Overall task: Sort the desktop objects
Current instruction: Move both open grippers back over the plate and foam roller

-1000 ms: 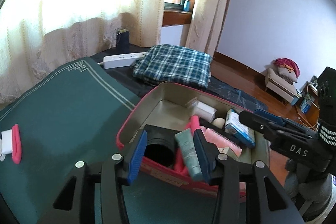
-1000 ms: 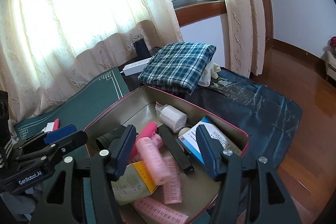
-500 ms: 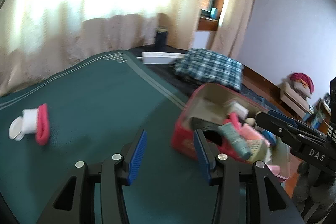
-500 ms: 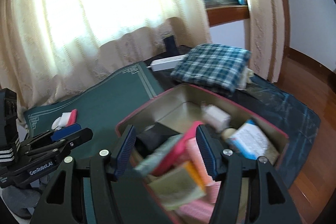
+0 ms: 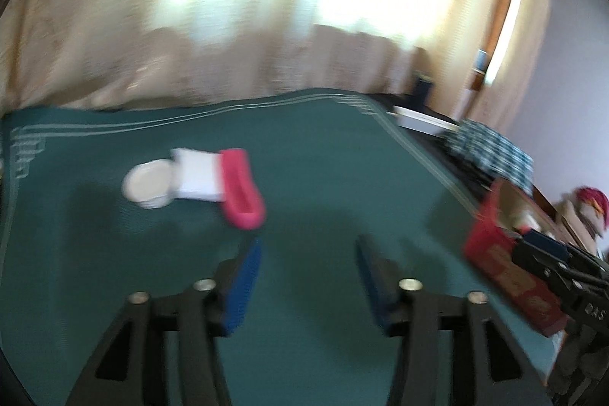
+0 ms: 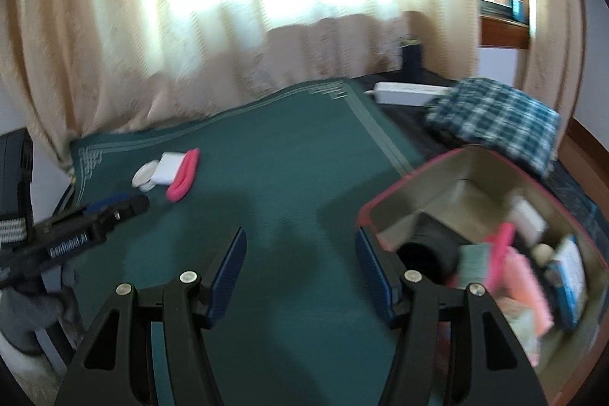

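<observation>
On the green mat (image 5: 312,155) lie three small things together: a pink case (image 5: 241,187), a white box (image 5: 198,174) and a round white lid (image 5: 146,183). My left gripper (image 5: 308,250) hovers just in front of them, its jaws opening with nothing between them. The same group appears at the far left in the right wrist view: pink case (image 6: 184,174), white box (image 6: 169,168), lid (image 6: 144,177). My right gripper (image 6: 300,246) is open and empty over the mat, just left of the red tin box (image 6: 384,204), which is full of several items.
A folded plaid cloth (image 6: 495,117), a white power strip (image 6: 407,92) and a dark cup (image 6: 411,58) sit at the mat's far right. Curtains hang behind the table. The red tin (image 5: 491,250) stands at the right edge in the left wrist view.
Both grippers swung left, away from the tin box and over the mat. The left gripper's jaws have widened, and the pink case group now lies close ahead of it.
</observation>
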Tool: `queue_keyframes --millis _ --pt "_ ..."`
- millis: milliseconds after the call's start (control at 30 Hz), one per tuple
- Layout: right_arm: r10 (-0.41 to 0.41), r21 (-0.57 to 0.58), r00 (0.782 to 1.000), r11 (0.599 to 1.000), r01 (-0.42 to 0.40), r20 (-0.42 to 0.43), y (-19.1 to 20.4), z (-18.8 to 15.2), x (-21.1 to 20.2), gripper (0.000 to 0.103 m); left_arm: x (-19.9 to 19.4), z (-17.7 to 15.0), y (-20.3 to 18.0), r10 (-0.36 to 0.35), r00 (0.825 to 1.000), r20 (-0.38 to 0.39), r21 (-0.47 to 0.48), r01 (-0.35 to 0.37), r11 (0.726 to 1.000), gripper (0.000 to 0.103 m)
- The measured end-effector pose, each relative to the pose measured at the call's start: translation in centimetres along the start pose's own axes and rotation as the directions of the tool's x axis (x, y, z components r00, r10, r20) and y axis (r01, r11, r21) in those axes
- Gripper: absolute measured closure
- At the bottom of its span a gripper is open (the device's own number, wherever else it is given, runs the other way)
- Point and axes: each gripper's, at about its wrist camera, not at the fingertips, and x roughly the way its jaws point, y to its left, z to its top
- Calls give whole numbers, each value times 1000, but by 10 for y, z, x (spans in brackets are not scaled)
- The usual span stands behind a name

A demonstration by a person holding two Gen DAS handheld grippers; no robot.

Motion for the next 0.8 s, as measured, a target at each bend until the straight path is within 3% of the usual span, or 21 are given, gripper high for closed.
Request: queue_keyframes --millis 233,467,800 --pt "38 -62 998 997 -41 -52 42 7 36 38 7 1 74 123 992 -26 -61 -124 990 39" --pt "45 -94 994 994 -55 -98 67 9 60 36 31 4 124 189 979 -71 -100 -195 976 39" --pt "40 -125 987 990 -60 -158 95 15 102 33 77 18 147 188 975 -120 -56 -196 979 39"
